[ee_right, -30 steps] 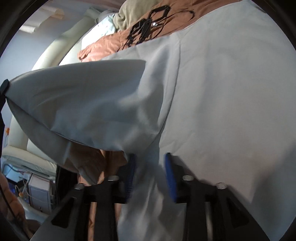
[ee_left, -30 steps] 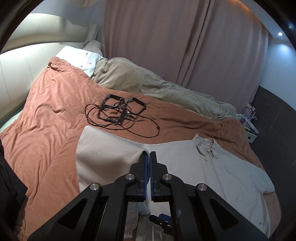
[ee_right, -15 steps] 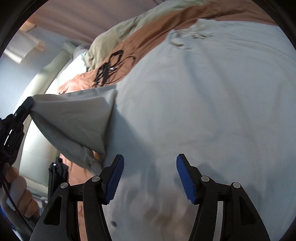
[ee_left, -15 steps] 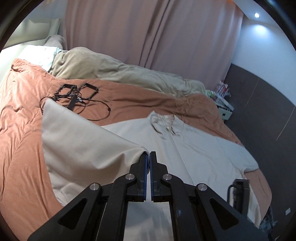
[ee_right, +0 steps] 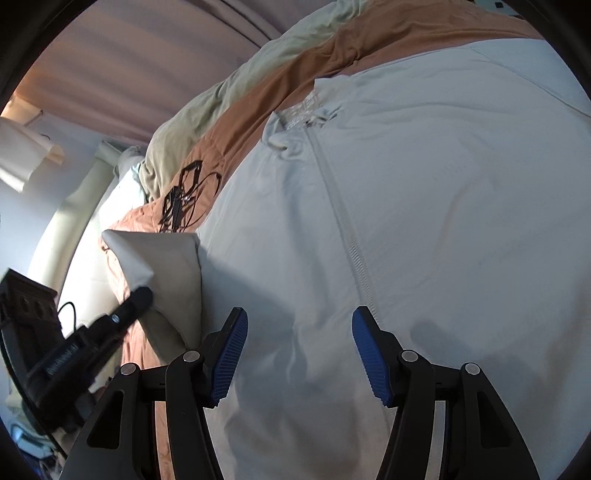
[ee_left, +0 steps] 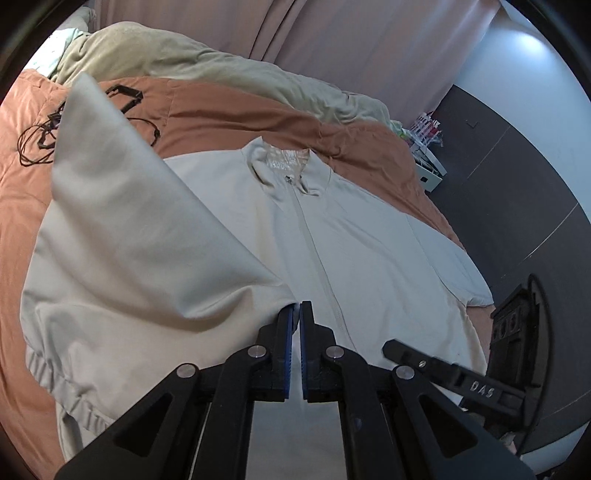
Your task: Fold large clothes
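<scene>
A pale beige zip jacket (ee_left: 351, 236) lies front-up on the orange duvet (ee_left: 240, 118), collar toward the far side. My left gripper (ee_left: 297, 310) is shut on the jacket's left side, holding a lifted flap (ee_left: 140, 229) over the jacket's body beside the zip. From the right wrist view the same left gripper (ee_right: 142, 295) shows at the left with the fabric flap (ee_right: 166, 266) pinched in its tip. My right gripper (ee_right: 300, 317) hovers open over the jacket's front (ee_right: 443, 221), just left of the zip, with nothing between its blue pads. One of its fingers (ee_left: 406, 352) shows at the lower right.
A black cable with black frames (ee_left: 40, 136) lies on the duvet at the far left. A rumpled beige blanket (ee_left: 221, 70) runs along the far side under pink curtains (ee_left: 332, 33). A white shelf unit (ee_left: 428, 170) stands by the dark wall on the right.
My left gripper has carried the held flap rightward and lower, over the jacket's body. The right gripper, which had fabric between its pads, has let go and now hangs open above the front.
</scene>
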A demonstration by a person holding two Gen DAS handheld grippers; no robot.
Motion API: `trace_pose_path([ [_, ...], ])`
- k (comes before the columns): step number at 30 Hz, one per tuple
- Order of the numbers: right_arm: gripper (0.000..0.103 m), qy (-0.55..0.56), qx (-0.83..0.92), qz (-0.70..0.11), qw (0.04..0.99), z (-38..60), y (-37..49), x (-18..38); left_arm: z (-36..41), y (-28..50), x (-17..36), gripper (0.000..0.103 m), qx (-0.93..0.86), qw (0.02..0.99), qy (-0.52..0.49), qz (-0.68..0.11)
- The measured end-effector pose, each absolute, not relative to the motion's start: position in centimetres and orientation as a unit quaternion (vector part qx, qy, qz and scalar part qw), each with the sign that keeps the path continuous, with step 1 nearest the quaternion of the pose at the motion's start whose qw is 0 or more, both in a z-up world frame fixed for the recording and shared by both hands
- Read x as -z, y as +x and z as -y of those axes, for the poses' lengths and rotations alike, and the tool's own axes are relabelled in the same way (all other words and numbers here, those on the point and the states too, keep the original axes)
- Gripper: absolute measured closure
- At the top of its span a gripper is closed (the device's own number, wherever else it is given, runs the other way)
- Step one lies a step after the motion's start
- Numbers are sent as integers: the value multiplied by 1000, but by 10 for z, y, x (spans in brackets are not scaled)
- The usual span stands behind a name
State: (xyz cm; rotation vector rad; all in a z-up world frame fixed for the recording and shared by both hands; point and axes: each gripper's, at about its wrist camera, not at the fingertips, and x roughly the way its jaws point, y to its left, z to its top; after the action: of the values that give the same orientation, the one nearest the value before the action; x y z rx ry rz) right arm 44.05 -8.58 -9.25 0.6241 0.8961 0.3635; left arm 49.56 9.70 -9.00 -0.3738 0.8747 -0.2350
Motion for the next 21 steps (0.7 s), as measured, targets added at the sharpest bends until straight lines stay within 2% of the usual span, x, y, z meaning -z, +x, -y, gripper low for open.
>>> trace_pose_path([
  [1,43,296,-169,-422,840,90,438,92,-95,494,92,92,113,881,-181,-422],
  [3,43,301,-164,-419,841,96,439,91,-91,491,91,67,123,877,-189,-424],
  [4,43,305,-164,-417,840,99,440,90,-89,488,89,31,130,876,-192,-423],
  [5,43,311,-167,-415,839,102,439,90,-87,484,85,0,134,877,-192,-419],
  [12,43,309,-190,-412,836,89,440,87,-120,438,54,0,55,901,-162,-398],
  [21,43,241,-227,-412,849,26,437,80,-221,294,17,0,-121,913,-152,-359],
])
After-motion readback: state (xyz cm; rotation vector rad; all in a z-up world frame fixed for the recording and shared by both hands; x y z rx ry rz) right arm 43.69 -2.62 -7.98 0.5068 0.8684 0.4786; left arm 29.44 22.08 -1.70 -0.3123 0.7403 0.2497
